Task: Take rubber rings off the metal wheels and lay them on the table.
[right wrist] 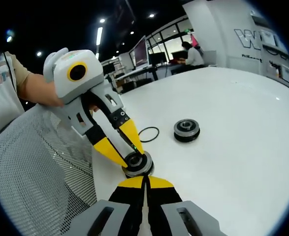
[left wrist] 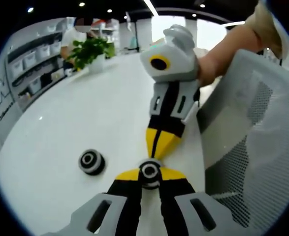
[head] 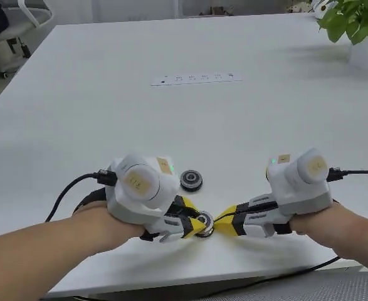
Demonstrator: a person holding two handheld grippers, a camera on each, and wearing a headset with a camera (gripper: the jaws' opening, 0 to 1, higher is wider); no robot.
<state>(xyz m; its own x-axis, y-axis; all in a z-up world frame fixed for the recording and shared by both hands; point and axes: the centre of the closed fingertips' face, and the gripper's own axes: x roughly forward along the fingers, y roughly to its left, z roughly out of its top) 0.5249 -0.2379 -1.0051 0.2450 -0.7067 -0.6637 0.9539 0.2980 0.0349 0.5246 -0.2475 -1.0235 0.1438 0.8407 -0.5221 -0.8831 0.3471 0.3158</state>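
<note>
Metal wheel (head: 203, 226) is held just above the bench (head: 171, 125) close to its near edge, about midway along it, between the two grippers. The left gripper (head: 195, 224) has its yellow-tipped jaws pinched on this wheel from either side; in the left gripper view they rise from the bottom and clamp the wheel's dark rim. The right gripper (head: 225, 220) meets it from the opposite side, jaws pressed together into one yellow point that touches the wheel's rim. Whether that point has any rubber nipped in it cannot be told.

A second wheel (head: 191, 180) rests flat on the bench a little farther in from the near edge, near the held wheel but apart from it, with a black rubber band around its silvery hub. In the right gripper view a loose rubber ring (right wrist: 159, 133) lies flat on the bench beside this second wheel, not touching it, just behind the left gripper's jaws.

A white power strip (head: 196, 78) is set into the middle of the bench, well apart from the work. A potted plant (head: 353, 22) stands at the far right corner. A mesh chair back (left wrist: 252, 147) sits against the near edge.
</note>
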